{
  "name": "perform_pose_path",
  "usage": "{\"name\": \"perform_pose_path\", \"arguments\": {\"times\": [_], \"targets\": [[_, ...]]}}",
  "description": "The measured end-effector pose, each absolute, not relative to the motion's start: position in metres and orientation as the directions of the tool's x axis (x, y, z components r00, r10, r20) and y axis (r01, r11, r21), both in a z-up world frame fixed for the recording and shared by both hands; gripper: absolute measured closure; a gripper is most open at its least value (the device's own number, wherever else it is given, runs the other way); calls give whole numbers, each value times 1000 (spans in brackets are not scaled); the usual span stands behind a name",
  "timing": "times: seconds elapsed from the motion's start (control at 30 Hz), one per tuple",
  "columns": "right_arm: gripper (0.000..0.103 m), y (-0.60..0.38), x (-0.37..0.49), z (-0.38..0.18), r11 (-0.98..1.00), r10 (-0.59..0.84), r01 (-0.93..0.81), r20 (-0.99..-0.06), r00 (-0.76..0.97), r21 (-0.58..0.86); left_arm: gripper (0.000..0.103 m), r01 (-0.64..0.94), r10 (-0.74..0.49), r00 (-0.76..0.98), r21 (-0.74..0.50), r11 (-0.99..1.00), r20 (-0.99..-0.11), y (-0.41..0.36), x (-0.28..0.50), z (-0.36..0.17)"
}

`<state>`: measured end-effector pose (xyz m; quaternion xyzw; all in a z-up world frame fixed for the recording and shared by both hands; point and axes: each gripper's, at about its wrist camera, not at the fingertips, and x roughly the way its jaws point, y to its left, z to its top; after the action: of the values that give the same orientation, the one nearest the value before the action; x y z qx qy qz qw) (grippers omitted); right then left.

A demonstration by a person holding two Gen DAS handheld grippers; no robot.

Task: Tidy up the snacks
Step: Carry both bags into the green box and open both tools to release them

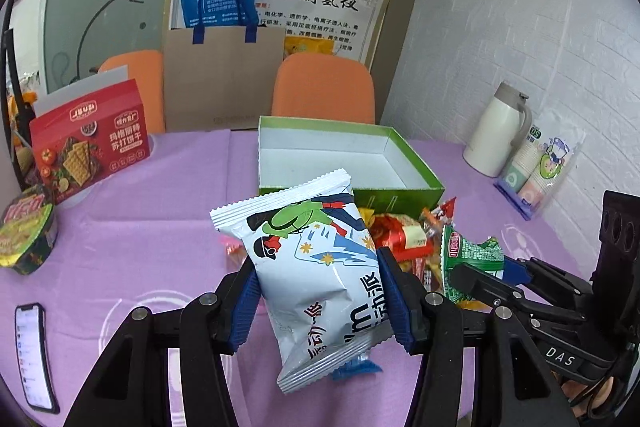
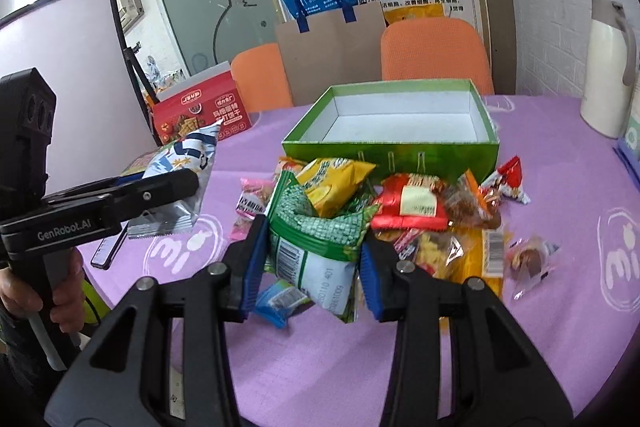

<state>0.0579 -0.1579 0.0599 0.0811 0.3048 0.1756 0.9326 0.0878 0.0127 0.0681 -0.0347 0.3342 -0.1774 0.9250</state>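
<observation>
My left gripper [image 1: 320, 301] is shut on a white snack bag with a green frog print [image 1: 316, 267], lifted above the purple cloth; the same white bag [image 2: 180, 183] shows at the left of the right wrist view. My right gripper [image 2: 310, 267] is shut on a green and white snack packet [image 2: 316, 243], which appears again as the green packet [image 1: 472, 259] in the left wrist view. Behind lies a pile of small snacks [image 2: 408, 203]. An open green box [image 2: 400, 147] with a white inside stands empty beyond the pile.
A red cracker box [image 1: 90, 143], an instant noodle bowl [image 1: 26, 235] and a phone [image 1: 34, 355] lie at the left. A white thermos [image 1: 498, 131] and packed paper cups [image 1: 536, 167] stand at the right. Two orange chairs [image 1: 324, 87] and a paper bag [image 1: 224, 79] are behind the table.
</observation>
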Motion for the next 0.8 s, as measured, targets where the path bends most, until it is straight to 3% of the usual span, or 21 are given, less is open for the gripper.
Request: {"name": "perform_pose_path", "arguments": {"times": [0.33, 0.73, 0.8], "targets": [[59, -197, 147, 61, 955, 282, -172, -559, 780, 242, 47, 301, -370, 705, -217, 929, -605, -2, 178, 80], [58, -213, 239, 16, 969, 235, -114, -662, 711, 221, 47, 261, -325, 634, -202, 944, -702, -31, 277, 27], [58, -211, 245, 11, 971, 232, -126, -665, 710, 203, 40, 240, -305, 649, -193, 952, -698, -32, 285, 21]]}}
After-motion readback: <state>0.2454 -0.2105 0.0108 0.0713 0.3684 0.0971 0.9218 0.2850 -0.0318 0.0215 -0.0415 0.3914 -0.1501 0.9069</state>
